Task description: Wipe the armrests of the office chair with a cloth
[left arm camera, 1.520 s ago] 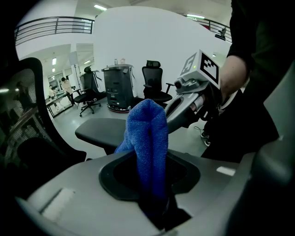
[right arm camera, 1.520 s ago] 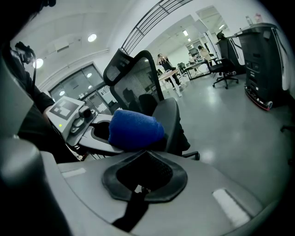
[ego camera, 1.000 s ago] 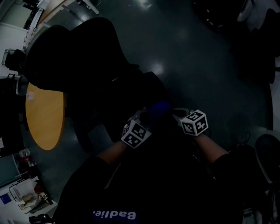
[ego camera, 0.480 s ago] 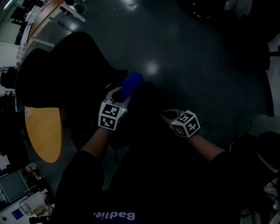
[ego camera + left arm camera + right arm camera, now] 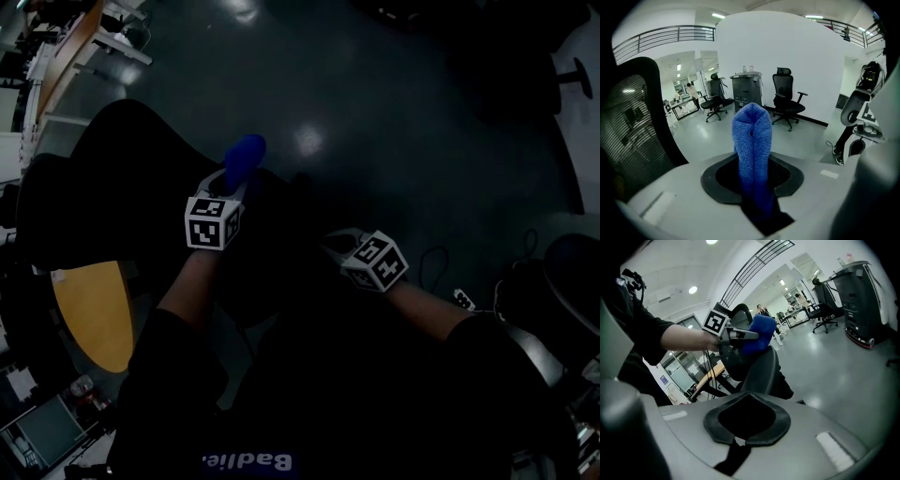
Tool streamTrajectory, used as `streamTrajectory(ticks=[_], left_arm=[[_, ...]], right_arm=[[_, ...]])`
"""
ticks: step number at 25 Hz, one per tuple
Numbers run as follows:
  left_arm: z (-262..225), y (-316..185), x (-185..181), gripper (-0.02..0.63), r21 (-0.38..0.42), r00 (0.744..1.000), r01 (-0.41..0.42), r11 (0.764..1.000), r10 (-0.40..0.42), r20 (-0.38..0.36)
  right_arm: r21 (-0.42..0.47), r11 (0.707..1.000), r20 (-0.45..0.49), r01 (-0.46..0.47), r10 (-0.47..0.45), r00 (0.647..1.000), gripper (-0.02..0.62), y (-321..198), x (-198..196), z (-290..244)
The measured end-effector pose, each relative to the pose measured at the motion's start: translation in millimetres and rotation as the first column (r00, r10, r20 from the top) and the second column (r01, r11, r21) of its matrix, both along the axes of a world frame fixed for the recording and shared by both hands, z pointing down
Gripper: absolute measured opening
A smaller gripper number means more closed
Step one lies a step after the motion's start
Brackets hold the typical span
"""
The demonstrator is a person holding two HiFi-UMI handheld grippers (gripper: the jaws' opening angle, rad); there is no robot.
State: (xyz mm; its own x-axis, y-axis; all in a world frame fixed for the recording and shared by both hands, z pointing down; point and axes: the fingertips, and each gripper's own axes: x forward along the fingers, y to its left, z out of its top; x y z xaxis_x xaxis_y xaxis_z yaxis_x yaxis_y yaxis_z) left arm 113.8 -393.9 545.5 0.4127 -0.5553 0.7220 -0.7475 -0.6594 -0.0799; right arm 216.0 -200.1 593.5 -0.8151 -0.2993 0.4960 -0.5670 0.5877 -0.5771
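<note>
Fingers (image 5: 740, 334) of left gripper (image 5: 232, 175) on blue cloth (image 5: 246, 153), now farther up-left

the ribbed knit cloth (image 5: 751, 140) is bright blue, the marker cubes (image 5: 213, 223) black-and-white squares, the mesh office chair back (image 5: 112, 187) at 10 o'clock black, the round tabletop (image 5: 94, 314) at 8 o'clock amber, the glossy floor (image 5: 394, 112) dark grey.

Open floor (image 5: 394, 112) ahead and to the right gives free passage. The office chair (image 5: 112, 187) blocks the left, its black back just beside the left tongs (image 5: 230, 178) and their cloth (image 5: 246, 155) — a yellow counter (image 5: 94, 314) stands beyond it. A cable (image 5: 429, 264) trails near the right tongs (image 5: 333, 246).
</note>
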Motion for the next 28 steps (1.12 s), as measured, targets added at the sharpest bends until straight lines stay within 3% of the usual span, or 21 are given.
streamTrajectory(ticks=[12,18,28], left_arm=[[27.8,-10.0,33.1,0.135,-0.053,0.998,-0.048,0.997,0.050,0.032],[28.3,-6.5,39.9,0.133,-0.053,0.999,-0.048,0.997,0.049,0.008],[31.8,52.5,96.0,0.133,-0.069,0.982,-0.187,0.980,0.185,-0.042]], right_arm=[[-0.013,1.000,0.015,-0.003,0.003,1.000,0.003,-7.0,3.0,-1.4],[0.004,1.000,0.001,-0.010,0.010,1.000,0.003,-12.0,0.8,-3.2],[-0.004,0.999,-0.009,-0.034,0.034,0.999,0.003,-11.0,1.3,0.4]])
